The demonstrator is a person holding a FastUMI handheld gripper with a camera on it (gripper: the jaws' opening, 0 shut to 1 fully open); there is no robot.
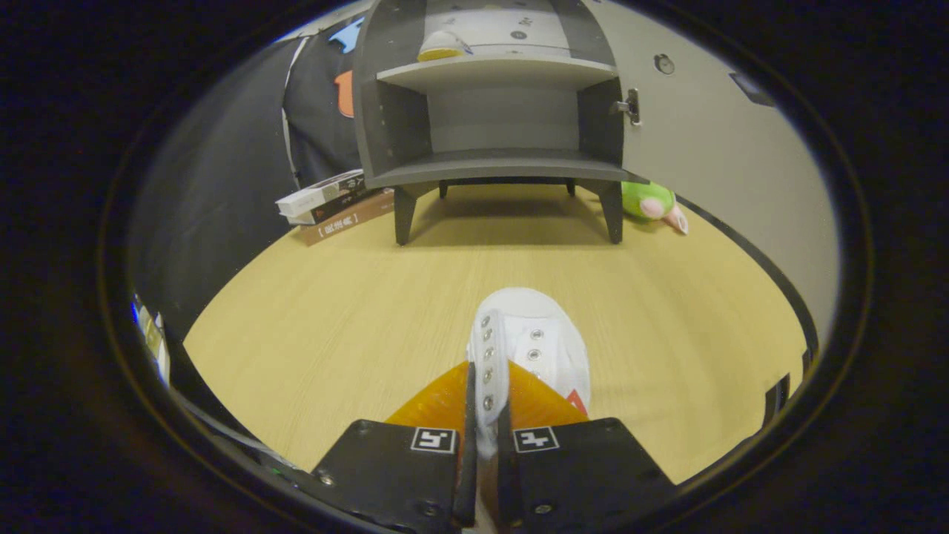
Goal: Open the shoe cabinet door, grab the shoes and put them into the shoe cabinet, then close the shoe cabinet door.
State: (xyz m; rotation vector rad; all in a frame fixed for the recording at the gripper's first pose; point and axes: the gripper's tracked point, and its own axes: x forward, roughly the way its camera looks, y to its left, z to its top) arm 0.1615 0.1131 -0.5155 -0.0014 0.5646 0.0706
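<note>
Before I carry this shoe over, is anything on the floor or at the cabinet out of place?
Mostly tidy. The gripper is shut on the white lace-up shoe; the grey shoe cabinet stands open. One oddity: a green plush toy lies on the wooden floor beside the cabinet's front leg, under the open door.

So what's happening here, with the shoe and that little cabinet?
A handheld gripper has its two fingers shut on the eyelet flap of a white shoe, over a wooden tabletop. Beyond the fingers stands a grey shoe cabinet with its door swung open to the right. Another shoe already sits on its upper shelf, while the lower shelf looks free. Some books lie left of the cabinet and a green plush toy right of it.
</note>
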